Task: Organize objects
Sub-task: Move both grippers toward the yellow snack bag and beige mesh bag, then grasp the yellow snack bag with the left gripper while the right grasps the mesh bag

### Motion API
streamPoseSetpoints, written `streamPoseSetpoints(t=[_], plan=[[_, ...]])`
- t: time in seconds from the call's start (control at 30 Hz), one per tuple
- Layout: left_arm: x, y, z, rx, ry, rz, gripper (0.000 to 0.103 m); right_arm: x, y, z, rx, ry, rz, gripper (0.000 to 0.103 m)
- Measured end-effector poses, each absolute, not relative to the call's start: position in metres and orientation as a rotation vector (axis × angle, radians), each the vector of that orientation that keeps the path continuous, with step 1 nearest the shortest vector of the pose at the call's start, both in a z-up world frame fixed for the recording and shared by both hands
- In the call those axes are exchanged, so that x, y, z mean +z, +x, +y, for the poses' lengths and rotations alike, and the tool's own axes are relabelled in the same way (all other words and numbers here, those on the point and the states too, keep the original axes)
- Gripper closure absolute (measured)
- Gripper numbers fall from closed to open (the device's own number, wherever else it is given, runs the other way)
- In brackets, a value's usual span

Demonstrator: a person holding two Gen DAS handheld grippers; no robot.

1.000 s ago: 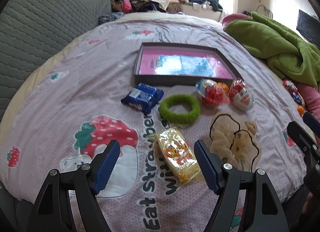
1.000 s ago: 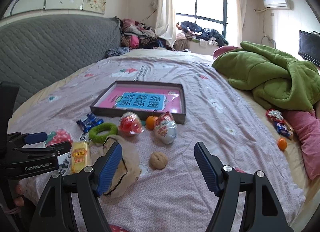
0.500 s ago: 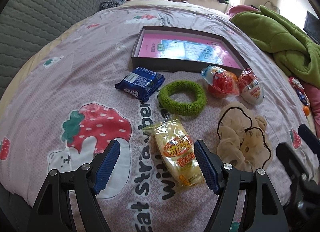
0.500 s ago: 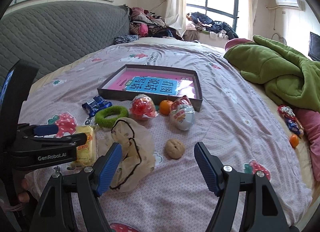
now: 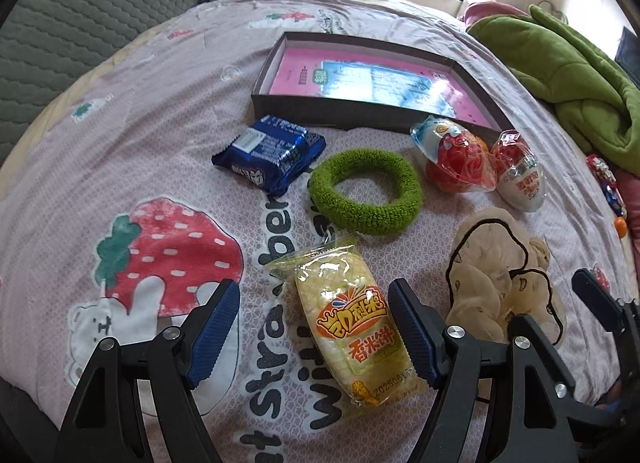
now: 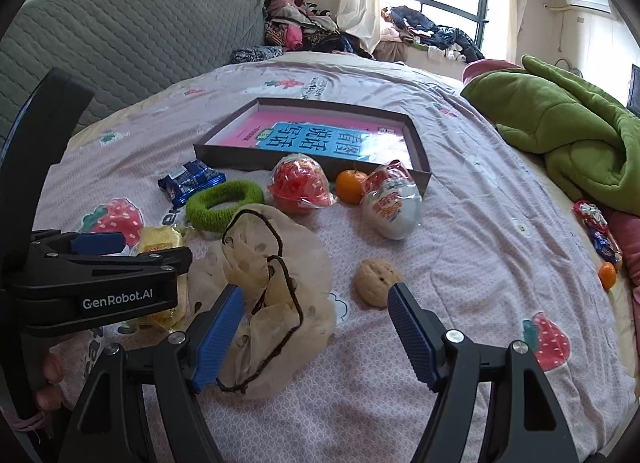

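Observation:
A yellow rice-cracker packet [image 5: 352, 323] lies on the bedspread between the wide-open fingers of my left gripper [image 5: 314, 329], untouched. Beyond it lie a green ring [image 5: 366, 195], a blue snack packet [image 5: 270, 153], a red toy egg [image 5: 456, 163] and a white toy egg [image 5: 520, 179], all in front of a shallow dark tray [image 5: 340, 113]. My right gripper [image 6: 316, 333] is open above a cream drawstring pouch [image 6: 272, 279], with a walnut [image 6: 376, 282] just ahead of its right finger. The left gripper [image 6: 96, 263] shows at the left of the right wrist view.
An orange [image 6: 350, 186] sits by the tray [image 6: 308, 161]. A green blanket [image 6: 568, 131] is heaped at the right, with candy wrappers [image 6: 598, 233] and a second orange [image 6: 607, 275] near it. A grey headboard [image 6: 120, 43] and piled clothes [image 6: 304, 31] stand behind.
Both grippers have moved forward and down toward the bed. The yellow packet now sits between the left fingers; the pouch and walnut are closer to the right fingers. Both stay open.

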State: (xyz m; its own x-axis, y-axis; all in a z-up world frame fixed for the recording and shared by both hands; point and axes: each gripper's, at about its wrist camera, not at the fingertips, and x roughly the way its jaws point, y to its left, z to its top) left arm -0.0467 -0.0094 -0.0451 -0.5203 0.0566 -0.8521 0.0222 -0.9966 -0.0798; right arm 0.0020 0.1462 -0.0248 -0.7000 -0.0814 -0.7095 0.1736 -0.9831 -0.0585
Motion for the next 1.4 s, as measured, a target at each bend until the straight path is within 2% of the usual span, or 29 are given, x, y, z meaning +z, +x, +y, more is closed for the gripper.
streamPoseSetpoints(t=[0.2, 0.43, 0.7, 0.8, 0.87, 0.93, 1.03, 1.13, 1.4], plan=[[-0.058, -0.054, -0.011, 2.685, -1.571, -0.168, 0.025, -0.033, -0.005, 0.144, -2.747, 1.180, 0.178, 0.031], [-0.065, -0.054, -0.003, 2.711, -1.573, -0.093, 0.024, -0.042, -0.006, 0.138, -2.695, 1.204, 0.205, 0.060], [-0.069, -0.052, -0.001, 2.727, -1.536, -0.051, 0.024, -0.047, -0.005, 0.134, -2.663, 1.200, 0.209, 0.070], [-0.069, -0.051, -0.004, 2.718, -1.513, -0.071, 0.027, -0.046, -0.004, 0.136, -2.652, 1.194, 0.174, 0.072], [-0.067, -0.049, -0.004, 2.704, -1.500, -0.077, 0.034, -0.045, -0.003, 0.137, -2.649, 1.189, 0.163, 0.073], [-0.064, -0.047, -0.002, 2.684, -1.485, -0.070, 0.049, -0.044, -0.001, 0.140, -2.641, 1.183, 0.132, 0.073], [-0.062, -0.043, 0.002, 2.681, -1.473, -0.026, 0.054, -0.041, 0.000, 0.146, -2.631, 1.180, 0.081, 0.074], [-0.061, -0.041, 0.001, 2.676, -1.468, -0.026, 0.058, -0.039, 0.002, 0.151, -2.624, 1.179, 0.036, 0.074], [-0.052, -0.031, 0.000, 2.659, -1.450, -0.022, 0.060, -0.027, 0.008, 0.162, -2.639, 1.159, -0.036, 0.074]])
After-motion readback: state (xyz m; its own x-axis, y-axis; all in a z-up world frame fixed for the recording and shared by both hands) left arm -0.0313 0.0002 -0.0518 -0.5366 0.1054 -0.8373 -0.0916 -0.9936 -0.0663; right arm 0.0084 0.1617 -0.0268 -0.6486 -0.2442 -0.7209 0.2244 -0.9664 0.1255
